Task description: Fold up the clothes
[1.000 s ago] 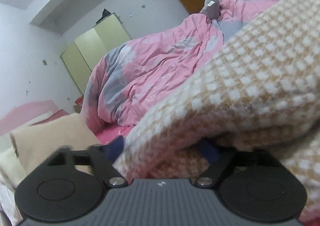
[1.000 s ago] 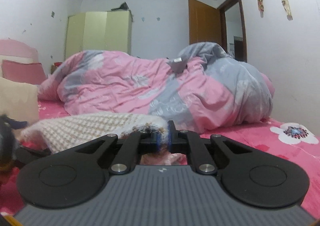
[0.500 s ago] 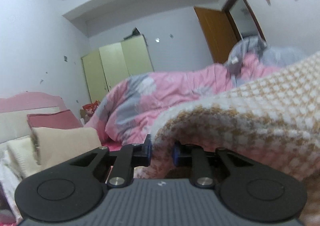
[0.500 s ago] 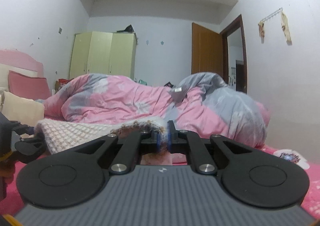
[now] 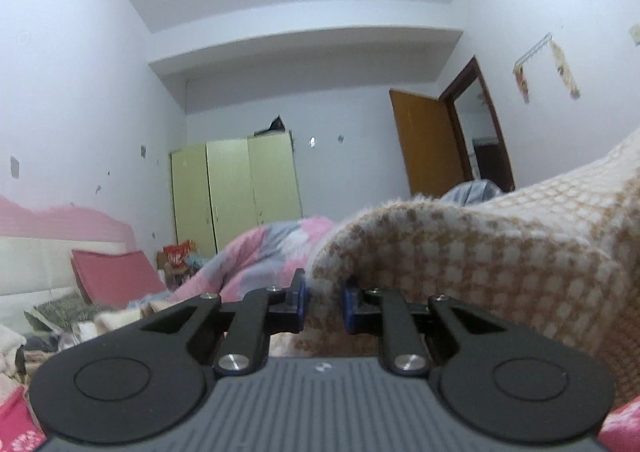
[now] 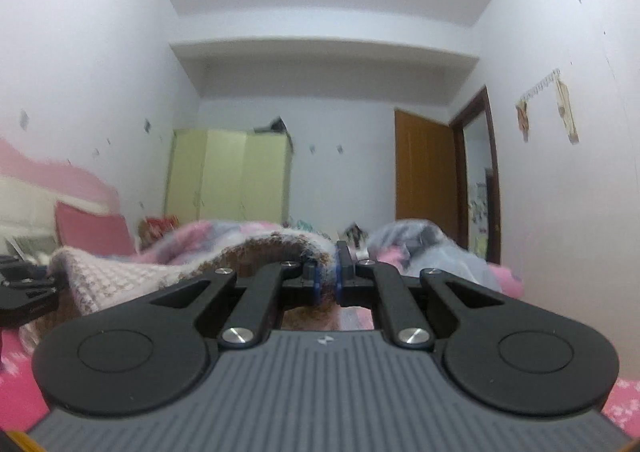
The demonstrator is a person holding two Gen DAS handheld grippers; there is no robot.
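Observation:
A cream and tan checked knit garment (image 5: 500,252) fills the right of the left wrist view and drapes over my left gripper (image 5: 324,306), which is shut on its edge. In the right wrist view the same garment (image 6: 132,276) stretches from the left to my right gripper (image 6: 327,272), which is shut on another part of its edge. Both grippers hold it raised above the bed. The left gripper's black body (image 6: 24,292) shows at the left edge of the right wrist view.
A pink and grey quilt (image 5: 264,252) lies heaped across the bed behind the garment. A pink pillow (image 5: 116,280) and headboard are at the left. A green wardrobe (image 5: 236,188) and an open brown door (image 5: 432,148) stand at the far wall.
Both grippers have lifted and tilted upward with the garment; the views now show more wall and ceiling and less of the bed. The left gripper closed on the garment's edge.

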